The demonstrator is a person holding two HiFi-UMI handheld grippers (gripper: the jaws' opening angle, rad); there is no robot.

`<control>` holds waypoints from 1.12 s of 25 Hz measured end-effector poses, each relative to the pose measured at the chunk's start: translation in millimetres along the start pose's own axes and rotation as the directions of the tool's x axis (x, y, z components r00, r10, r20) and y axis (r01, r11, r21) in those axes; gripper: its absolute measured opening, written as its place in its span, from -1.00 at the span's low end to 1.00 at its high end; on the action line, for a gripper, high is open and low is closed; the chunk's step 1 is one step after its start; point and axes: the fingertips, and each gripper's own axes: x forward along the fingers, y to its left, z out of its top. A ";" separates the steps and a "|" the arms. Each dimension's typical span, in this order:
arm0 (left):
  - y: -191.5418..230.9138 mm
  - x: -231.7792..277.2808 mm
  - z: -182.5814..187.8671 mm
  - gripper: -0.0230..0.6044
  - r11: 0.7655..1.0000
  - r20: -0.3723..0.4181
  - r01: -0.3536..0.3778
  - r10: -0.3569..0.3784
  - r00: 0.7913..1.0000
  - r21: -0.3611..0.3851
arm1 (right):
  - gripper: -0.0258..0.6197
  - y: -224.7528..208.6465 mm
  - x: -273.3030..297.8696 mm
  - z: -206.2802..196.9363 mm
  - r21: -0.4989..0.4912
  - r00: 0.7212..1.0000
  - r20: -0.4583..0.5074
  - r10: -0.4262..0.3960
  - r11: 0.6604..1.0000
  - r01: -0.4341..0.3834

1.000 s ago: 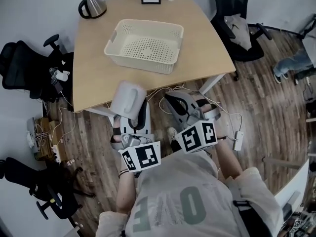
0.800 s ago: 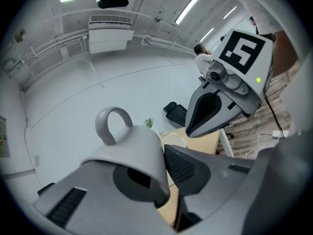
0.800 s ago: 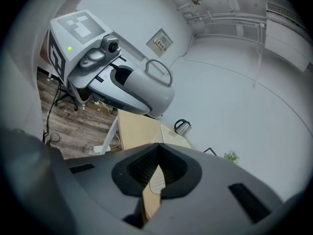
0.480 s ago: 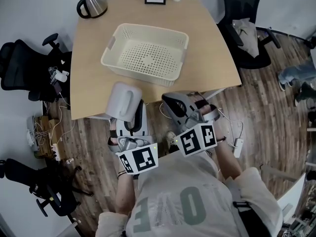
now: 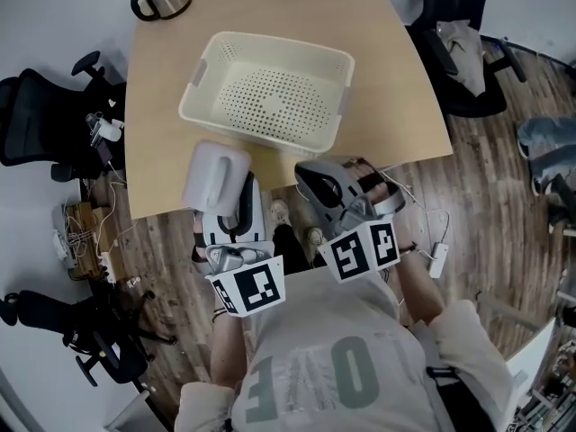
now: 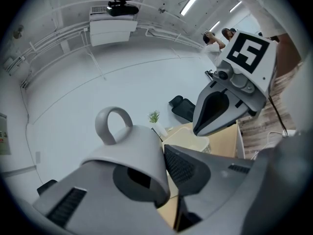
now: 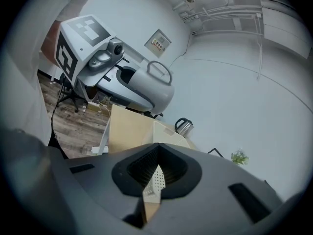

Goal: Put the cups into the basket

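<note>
Plainly, shirt (image 5: pixel 315 376) reads "OVE" — left gripper (image 6: pixel 164 165) clamps cup (image 6: pixel 129 153).

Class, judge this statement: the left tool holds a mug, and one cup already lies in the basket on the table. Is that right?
No. The basket on the table is empty, as the head view shows; no cup lies in it. The left tool does hold a mug.

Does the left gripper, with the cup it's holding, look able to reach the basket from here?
Probably yes. The left gripper grips the cup over the near edge of the table. Nothing stands between it and the basket, which is open-topped and empty.
</note>
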 end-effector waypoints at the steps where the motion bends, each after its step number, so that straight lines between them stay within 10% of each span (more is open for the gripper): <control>1: 3.8 5.2 -0.2 -0.74 1.000 0.005 0.000 0.000 1.000 -0.001 | -0.92 -2.6 4.7 -0.2 -0.001 1.000 -0.003 -0.002 1.000 0.002; 28: 120.3 154.7 -15.2 -0.74 0.982 0.169 0.186 -0.183 0.969 -0.005 | -0.92 -117.8 141.3 21.2 0.034 0.971 -0.155 -0.179 0.982 0.187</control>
